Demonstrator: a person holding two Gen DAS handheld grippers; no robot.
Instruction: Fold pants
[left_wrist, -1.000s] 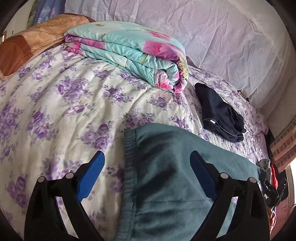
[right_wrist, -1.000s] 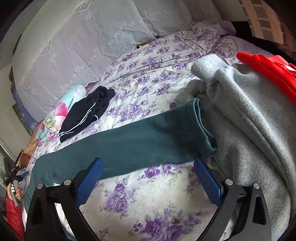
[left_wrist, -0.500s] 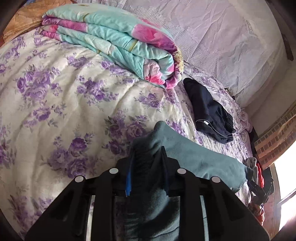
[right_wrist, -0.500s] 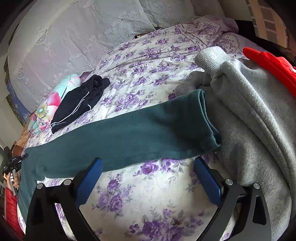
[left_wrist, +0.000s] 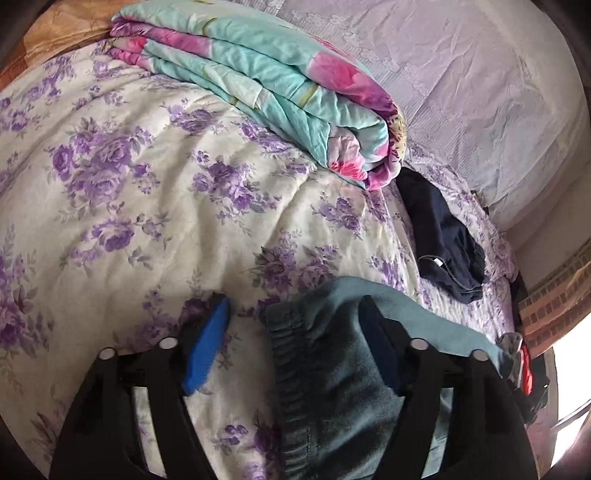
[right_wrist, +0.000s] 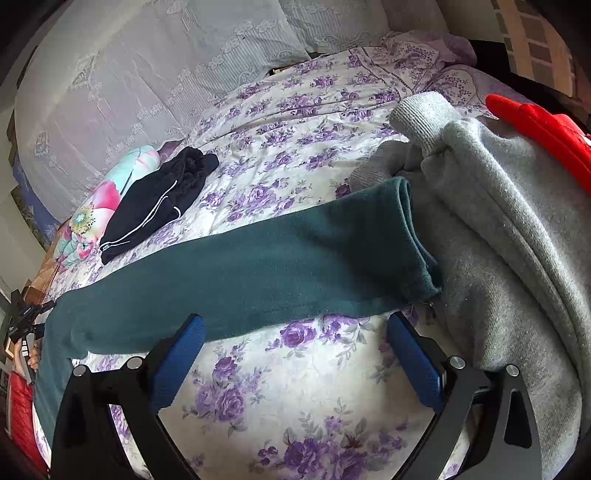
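Note:
Dark teal pants (right_wrist: 240, 269) lie stretched across the floral bedspread, leg cuffs at the right against a grey garment. Their elastic waistband (left_wrist: 314, 354) shows in the left wrist view, bunched between the fingers. My left gripper (left_wrist: 295, 328) is open around the waistband, its right finger resting on the fabric. My right gripper (right_wrist: 295, 332) is open and empty, just in front of the pant legs near the cuffs.
A folded teal and pink quilt (left_wrist: 266, 85) lies at the back of the bed. Folded black pants (left_wrist: 443, 236) (right_wrist: 155, 206) lie beside it. A grey sweatshirt (right_wrist: 498, 229) and a red garment (right_wrist: 546, 129) are piled at the right.
My left gripper shut on the waistband half a second ago and has opened again, leaving the waistband bunched. The right gripper has stayed open and shifted slightly.

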